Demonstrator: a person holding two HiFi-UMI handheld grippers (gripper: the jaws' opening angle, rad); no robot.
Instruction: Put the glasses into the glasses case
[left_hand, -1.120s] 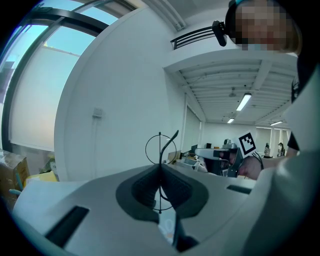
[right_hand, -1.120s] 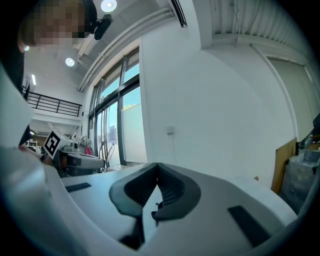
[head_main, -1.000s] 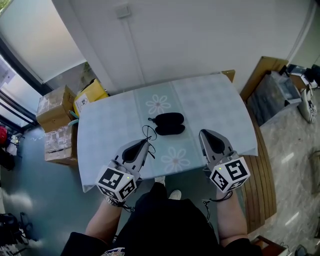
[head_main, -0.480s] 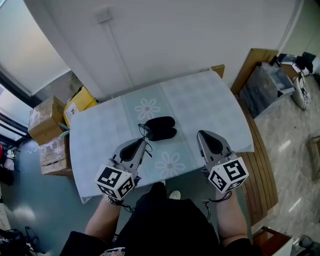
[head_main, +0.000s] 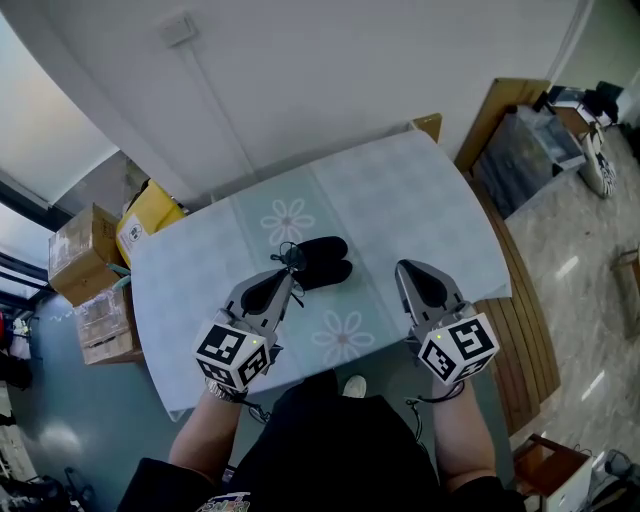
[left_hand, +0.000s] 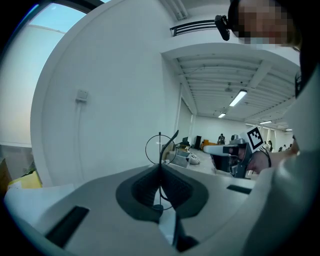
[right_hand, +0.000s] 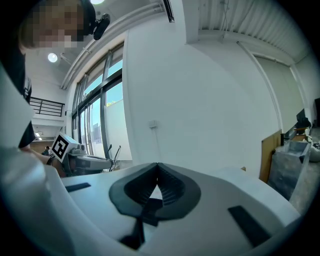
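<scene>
Overhead, the left gripper (head_main: 287, 272) has its jaws clamped on thin wire-framed glasses (left_hand: 160, 150), just beside the open black glasses case (head_main: 328, 262) on the table (head_main: 420, 200); the right gripper (head_main: 404, 268) has its jaws pressed together, empty.

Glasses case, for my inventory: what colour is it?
The oval glasses case is black; head view shows it best.

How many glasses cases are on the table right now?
1. The black oval glasses case lies on the pale blue tablecloth near its middle, just beyond the left gripper, which is shut on thin wire glasses. Nothing appears hidden.
</scene>
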